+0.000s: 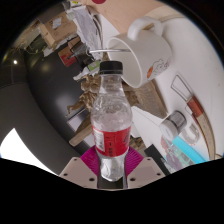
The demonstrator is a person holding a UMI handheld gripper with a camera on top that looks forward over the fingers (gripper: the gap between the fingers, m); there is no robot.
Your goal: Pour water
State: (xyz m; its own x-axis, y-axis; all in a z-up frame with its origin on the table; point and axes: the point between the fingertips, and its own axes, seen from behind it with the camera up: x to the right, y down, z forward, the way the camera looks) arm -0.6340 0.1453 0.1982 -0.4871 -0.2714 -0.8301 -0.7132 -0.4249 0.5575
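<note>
My gripper [111, 168] is pinching a clear plastic water bottle [110, 122] by its lower body, both fingers pressing its sides, the magenta pads [92, 160] showing beside it. The bottle carries a red label and a black cap [110, 68] and leans a little. Near right of it lies a smaller bottle [180, 128] with a blue label. Farther right, beyond the cap, a white pitcher [148, 50] stands on the table [150, 120].
</note>
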